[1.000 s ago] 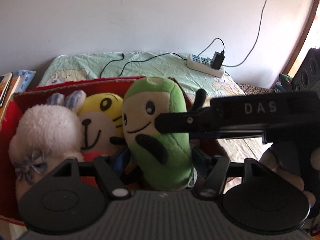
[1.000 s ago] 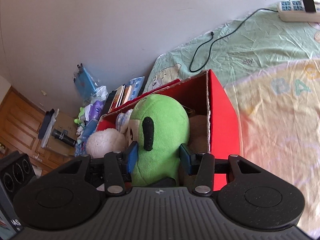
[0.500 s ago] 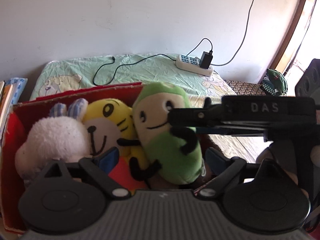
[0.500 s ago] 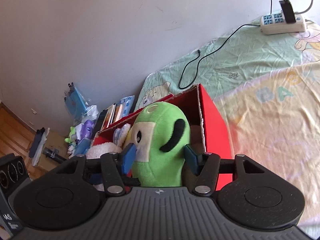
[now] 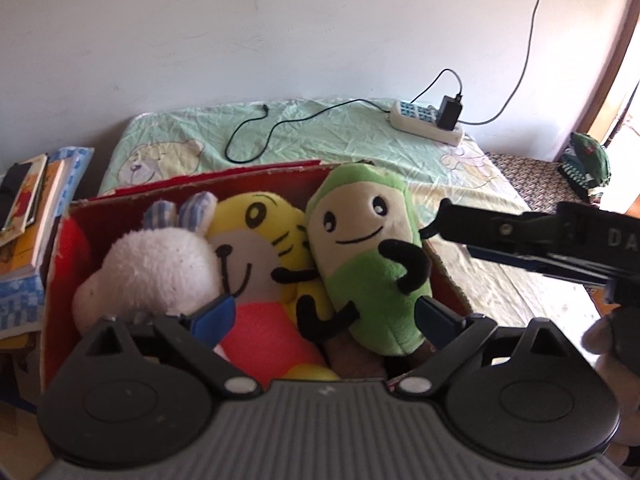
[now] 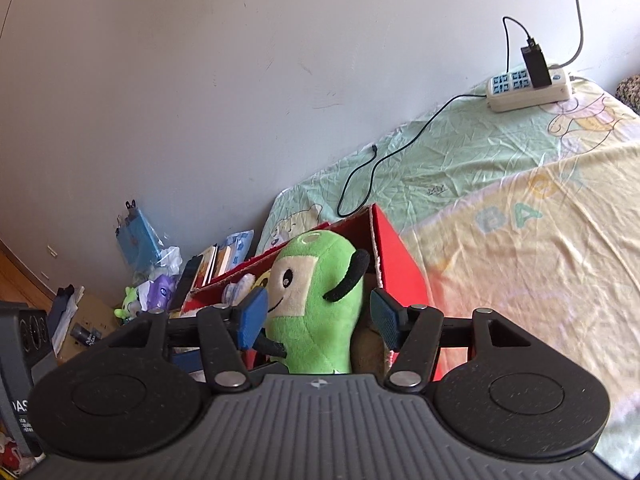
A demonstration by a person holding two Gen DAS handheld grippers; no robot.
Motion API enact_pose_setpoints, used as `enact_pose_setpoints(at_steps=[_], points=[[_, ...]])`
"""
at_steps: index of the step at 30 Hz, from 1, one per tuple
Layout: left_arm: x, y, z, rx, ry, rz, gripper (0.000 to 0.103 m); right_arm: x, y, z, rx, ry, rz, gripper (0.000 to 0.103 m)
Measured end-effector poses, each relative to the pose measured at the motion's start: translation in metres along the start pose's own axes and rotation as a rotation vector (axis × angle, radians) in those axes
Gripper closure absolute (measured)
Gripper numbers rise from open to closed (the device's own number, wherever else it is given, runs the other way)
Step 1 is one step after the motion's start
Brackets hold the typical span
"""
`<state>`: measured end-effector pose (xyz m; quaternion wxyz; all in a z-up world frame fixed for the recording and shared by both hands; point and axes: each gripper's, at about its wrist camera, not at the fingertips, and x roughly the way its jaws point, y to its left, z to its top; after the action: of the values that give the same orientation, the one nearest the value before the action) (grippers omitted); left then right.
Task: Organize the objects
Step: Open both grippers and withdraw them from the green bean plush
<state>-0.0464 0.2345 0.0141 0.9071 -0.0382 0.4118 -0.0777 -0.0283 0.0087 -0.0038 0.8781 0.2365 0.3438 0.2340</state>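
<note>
Left wrist view: the green plush [image 5: 370, 264] is seen sitting in the red box [image 5: 60, 248] on the bed [image 5: 320, 136], leaned against the yellow plush [image 5: 256, 248], with a white bunny [image 5: 156, 268] beside that. The left gripper [image 5: 324, 318] is held with jaws spread wide, nothing gripped. On the right wrist view, the right gripper [image 6: 316, 314] jaws are parted around the green plush, not touching it.

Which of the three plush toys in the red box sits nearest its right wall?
The green plush toy, with the smiling cream face and black arms. The yellow tiger plush sits in the middle, the white rabbit plush at the left.
</note>
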Motion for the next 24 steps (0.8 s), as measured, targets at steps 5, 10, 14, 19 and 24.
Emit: enact_pose_setpoints(at_steps=[5,10,14,19,24], points=[[-0.007,-0.016,-0.001,-0.018,0.002,0.070,0.004,-0.016,0.000,-0.002,-0.083,-0.009,-0.027,0.043],[-0.016,-0.043,-0.006,-0.018,0.001,0.140,0.003,-0.037,-0.013,-0.005,-0.105,-0.002,-0.047,0.042],[-0.018,-0.069,-0.015,-0.015,0.006,0.176,0.003,-0.053,-0.025,-0.009,-0.121,0.006,-0.073,0.042],[-0.014,-0.100,-0.028,-0.003,0.034,0.199,0.003,-0.072,-0.040,-0.016,-0.125,0.012,-0.122,0.038],[-0.002,-0.131,-0.042,0.017,0.094,0.203,0.003,-0.093,-0.058,-0.021,-0.131,0.006,-0.185,0.038]])
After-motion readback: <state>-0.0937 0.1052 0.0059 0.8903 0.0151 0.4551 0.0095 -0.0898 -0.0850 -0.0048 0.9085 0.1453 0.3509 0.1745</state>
